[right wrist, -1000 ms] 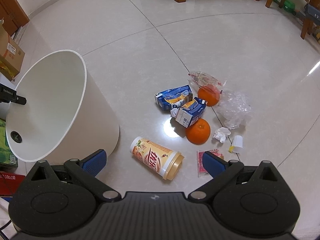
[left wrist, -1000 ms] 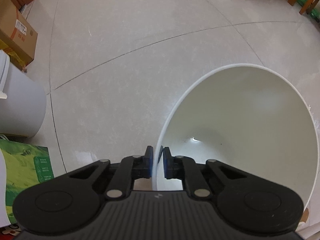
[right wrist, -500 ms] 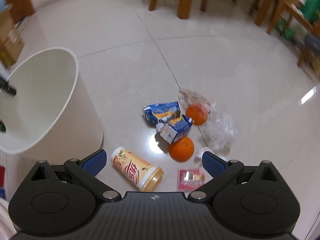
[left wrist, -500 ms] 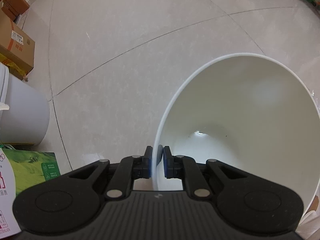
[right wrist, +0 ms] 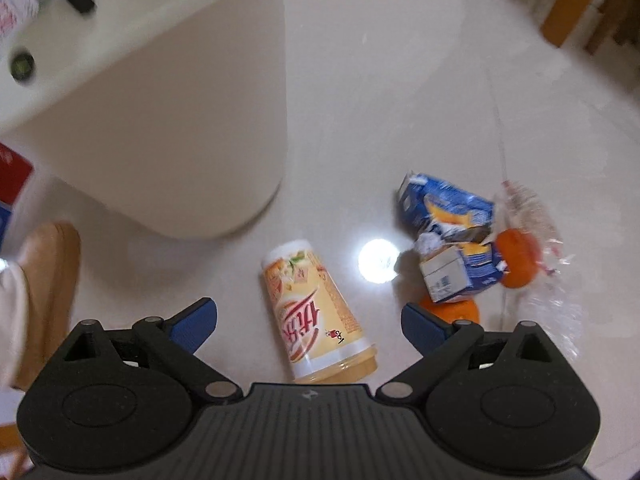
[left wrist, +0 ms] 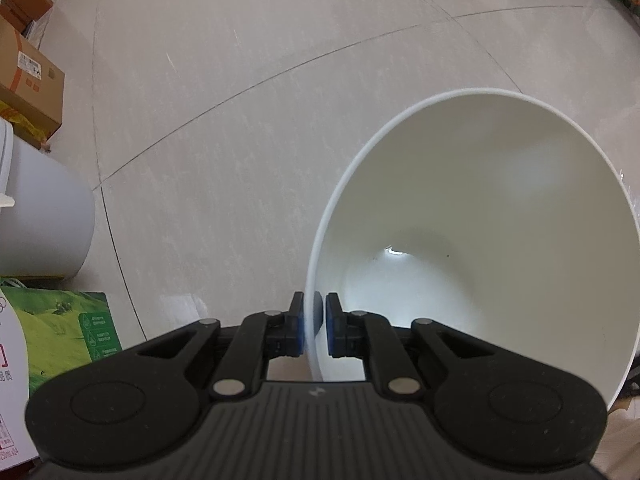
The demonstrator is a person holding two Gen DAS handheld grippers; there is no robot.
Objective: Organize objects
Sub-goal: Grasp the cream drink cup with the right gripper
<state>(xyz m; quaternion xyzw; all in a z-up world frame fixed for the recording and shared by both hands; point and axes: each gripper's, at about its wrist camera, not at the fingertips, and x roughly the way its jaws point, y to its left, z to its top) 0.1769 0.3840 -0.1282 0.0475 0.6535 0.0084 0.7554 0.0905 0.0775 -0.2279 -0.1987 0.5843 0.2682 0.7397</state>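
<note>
Dropped lower and closer over the litter since a second ago: right gripper (right wrist: pixel 309 322), jaws spread wide, nothing between them, now hanging right above the cup (right wrist: pixel 316 316). Left gripper (left wrist: pixel 314 330) unchanged, clenched on the rim of the bin (left wrist: pixel 500 216), one blue pad (left wrist: pixel 297 328) outside the wall and one inside.

One white bin, standing on the floor (left wrist: pixel 248 140), nothing visible inside in the left view; in the right view its outer wall (right wrist: pixel 180 128) fills the upper left, just beside the cup.

One cup, lying on its side between the right fingertips as seen, cream and orange label with large red Chinese characters, not readable at this blur. Two blue cartons (right wrist: pixel 446 210) (right wrist: pixel 460 274) to its right, touching each other, print too smeared to read; a barcode shows on the nearer one. Two oranges: one (right wrist: pixel 520 258) behind the nearer carton, one (right wrist: pixel 456 312) partly hidden under it and behind the right finger. One clear plastic wrapper (right wrist: pixel 548 276) heaped at the far right, against the oranges. One bright lamp glare (right wrist: pixel 378 266) on the tiles between cup and cartons.

One slipper (right wrist: pixel 50 276), tan, at the left edge of the right view.

Left view, far left: one brown box (left wrist: pixel 30 80) with a white shipping label, unreadable; one grey bucket (left wrist: pixel 44 216); one green bag (left wrist: pixel 60 332) with small white text, unreadable.
</note>
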